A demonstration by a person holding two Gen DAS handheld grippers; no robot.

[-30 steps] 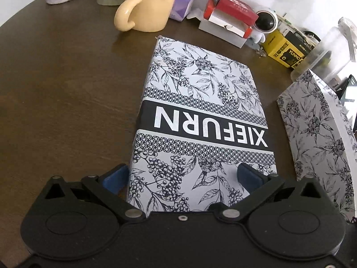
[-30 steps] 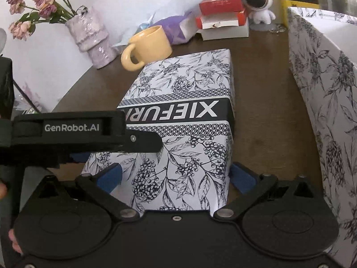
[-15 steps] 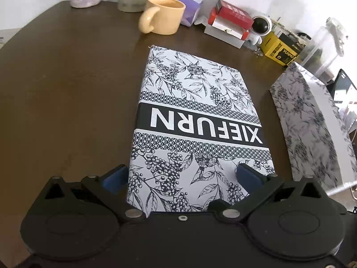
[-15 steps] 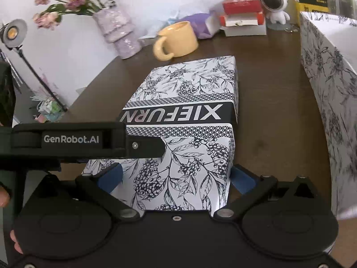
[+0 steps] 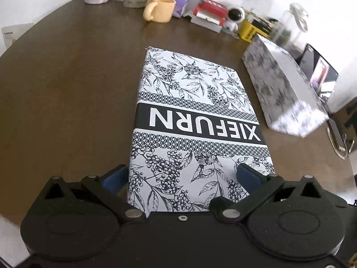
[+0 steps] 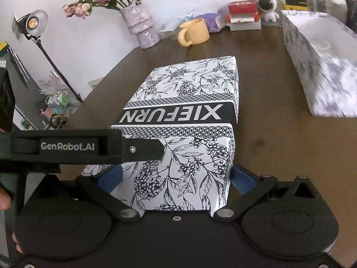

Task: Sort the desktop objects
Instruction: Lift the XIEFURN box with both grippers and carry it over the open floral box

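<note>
Both grippers grab the near end of the big flat white box lid with black leaf and berry drawings and the word XIEFURN [image 5: 196,120], side by side. On the left, the left gripper [image 5: 181,176] has its blue fingers [image 5: 115,176] squeezing the lid's edges. Next to it, the right gripper [image 6: 176,178] squeezes the same end, one blue pad on each side. The lid looks lifted above the dark brown wooden table [image 5: 67,89], though its far end may be touching. To the right stands the open box with the same leaf drawing [image 5: 287,93], well apart from the lid. I think the wide lid could tip or slip, because both grippers hold one end only. It could also bump the yellow mug [image 5: 159,7] behind it.
</note>
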